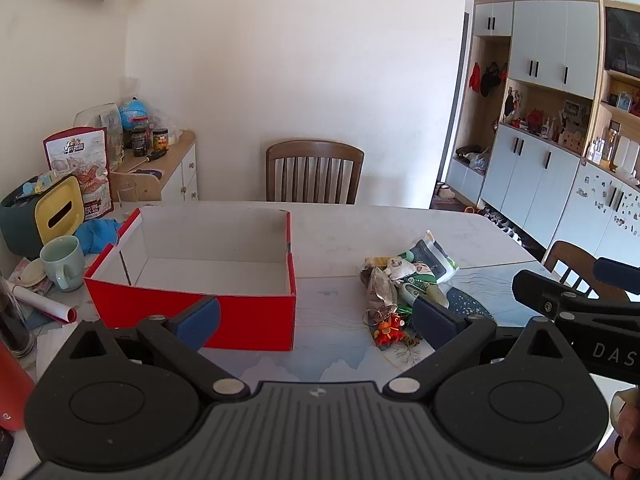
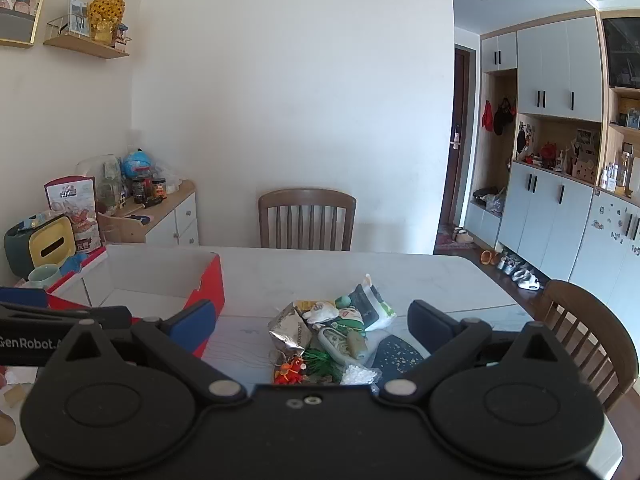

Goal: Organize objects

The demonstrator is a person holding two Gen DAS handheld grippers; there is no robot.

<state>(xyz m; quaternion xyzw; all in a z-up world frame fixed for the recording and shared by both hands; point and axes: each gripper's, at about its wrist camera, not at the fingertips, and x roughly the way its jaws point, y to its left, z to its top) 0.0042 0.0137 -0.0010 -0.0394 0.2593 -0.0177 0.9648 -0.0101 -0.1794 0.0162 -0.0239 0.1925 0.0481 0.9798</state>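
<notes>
Left wrist view: the left gripper (image 1: pixel 316 320) hangs above the near edge of the white tabletop (image 1: pixel 340 236) with its blue-padded fingers (image 1: pixel 198 322) spread wide and nothing between them. Ahead of its left finger stands a red cardboard box (image 1: pixel 192 312), open at the top, white inside and holding nothing, set toward the left side of the tabletop. To the right of the box, well apart from it, lies a small heap of objects (image 1: pixel 404 284): a crinkled foil packet (image 1: pixel 380 288), a green-and-white pouch (image 1: pixel 434 258), and an orange toy charm (image 1: pixel 390 330) at the heap's near end. Along the left edge of the tabletop sit a pale green mug (image 1: pixel 64 262), a blue cloth (image 1: pixel 98 234) and a yellow-fronted tissue holder (image 1: pixel 58 210). A wooden chair (image 1: pixel 314 172) stands at the far edge. The right gripper (image 1: pixel 576 300) reaches in from the right side of this view. Right wrist view: the right gripper (image 2: pixel 312 322) hovers over the near edge with its fingers likewise far apart and unloaded; the heap (image 2: pixel 336 332) lies straight ahead between them, and the box (image 2: pixel 208 280) is off to the left.
</notes>
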